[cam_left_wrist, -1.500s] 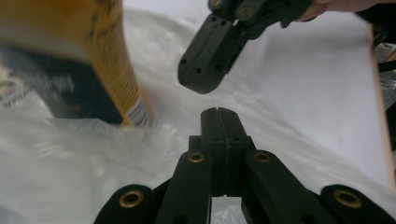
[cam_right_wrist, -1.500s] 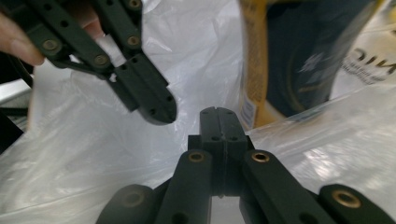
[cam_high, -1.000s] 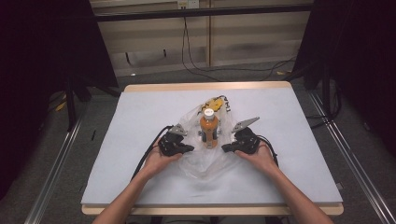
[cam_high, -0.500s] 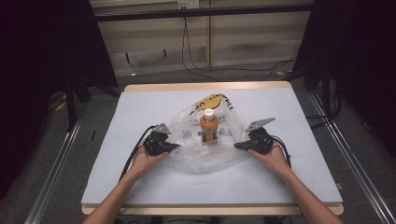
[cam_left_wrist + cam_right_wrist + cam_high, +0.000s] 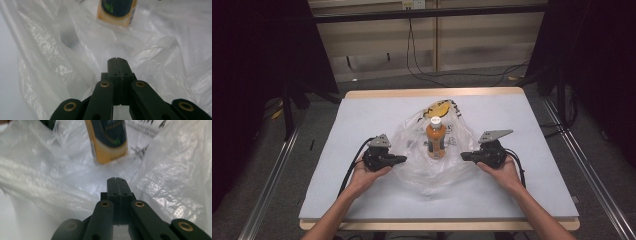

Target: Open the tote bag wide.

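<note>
Both tongs, left point(image 5: 401, 160) and right point(image 5: 466, 156), are sitting pressed together beside the clear bag point(image 5: 414, 167) mid-desk, where any tug is risking toppling the upright bottle point(image 5: 435, 140) standing inside.

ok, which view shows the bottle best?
The high view: the whole bottle stands upright on the plastic bag, white cap to base. The right gripper view gets the blurred lower label and base; the left gripper view catches its base at the top edge.

Hand-held gripper point(image 5: 117, 180) jaws pressed together; bottle point(image 5: 107, 140) on plastic bag point(image 5: 62, 185).
</note>
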`<state>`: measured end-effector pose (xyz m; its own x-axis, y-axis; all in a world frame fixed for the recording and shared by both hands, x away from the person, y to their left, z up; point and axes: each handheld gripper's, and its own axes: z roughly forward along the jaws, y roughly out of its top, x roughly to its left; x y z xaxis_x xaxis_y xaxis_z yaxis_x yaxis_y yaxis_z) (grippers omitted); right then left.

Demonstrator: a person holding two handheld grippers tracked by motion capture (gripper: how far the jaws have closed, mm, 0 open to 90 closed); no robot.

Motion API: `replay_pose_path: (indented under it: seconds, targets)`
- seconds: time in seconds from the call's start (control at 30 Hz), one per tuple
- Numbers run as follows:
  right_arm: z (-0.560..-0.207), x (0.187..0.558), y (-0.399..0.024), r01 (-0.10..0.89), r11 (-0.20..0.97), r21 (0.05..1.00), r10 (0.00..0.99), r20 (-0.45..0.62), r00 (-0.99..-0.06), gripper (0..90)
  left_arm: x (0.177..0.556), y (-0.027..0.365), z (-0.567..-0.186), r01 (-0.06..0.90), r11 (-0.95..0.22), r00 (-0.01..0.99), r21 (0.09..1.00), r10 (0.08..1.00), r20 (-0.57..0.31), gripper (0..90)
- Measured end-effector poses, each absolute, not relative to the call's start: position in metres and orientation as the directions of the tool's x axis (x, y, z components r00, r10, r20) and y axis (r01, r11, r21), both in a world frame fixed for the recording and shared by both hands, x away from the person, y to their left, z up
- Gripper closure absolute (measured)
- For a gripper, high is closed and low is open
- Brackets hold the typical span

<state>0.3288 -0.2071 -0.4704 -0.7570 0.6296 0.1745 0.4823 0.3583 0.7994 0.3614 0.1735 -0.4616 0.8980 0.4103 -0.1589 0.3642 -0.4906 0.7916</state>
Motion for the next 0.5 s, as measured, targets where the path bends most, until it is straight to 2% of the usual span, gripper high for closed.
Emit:
replay_pose_path:
  seconds: [0.1, 0.13, 0.23, 0.27, 0.33, 0.5]
  targets:
    - [-0.462, 0.324, -0.211, 0.449, 0.307, 0.839, 0.628, 0.176, -0.758, 87.9, 0.357, 0.176, -0.454, 0.329, -0.436, 0.907, 0.838, 0.392, -0.153, 89.2]
    - [-0.458, 0.322, -0.213, 0.441, 0.281, 0.852, 0.629, 0.184, -0.756, 77.9, 0.354, 0.177, -0.452, 0.321, -0.426, 0.905, 0.846, 0.4, -0.142, 84.8]
    - [-0.448, 0.315, -0.217, 0.411, 0.238, 0.88, 0.632, 0.181, -0.754, 74.9, 0.347, 0.181, -0.444, 0.297, -0.394, 0.909, 0.87, 0.394, -0.133, 83.2]
    - [-0.445, 0.311, -0.219, 0.398, 0.226, 0.889, 0.642, 0.171, -0.747, 66.5, 0.345, 0.183, -0.443, 0.295, -0.378, 0.909, 0.878, 0.393, -0.137, 80.2]
    - [-0.443, 0.306, -0.222, 0.387, 0.208, 0.898, 0.646, 0.171, -0.744, 58.7, 0.343, 0.187, -0.44, 0.298, -0.353, 0.901, 0.887, 0.411, -0.139, 73.0]
    - [-0.439, 0.29, -0.232, 0.375, 0.17, 0.911, 0.689, 0.162, -0.707, 26.6, 0.334, 0.197, -0.434, 0.262, -0.322, 0.872, 0.91, 0.483, -0.08, 46.4]
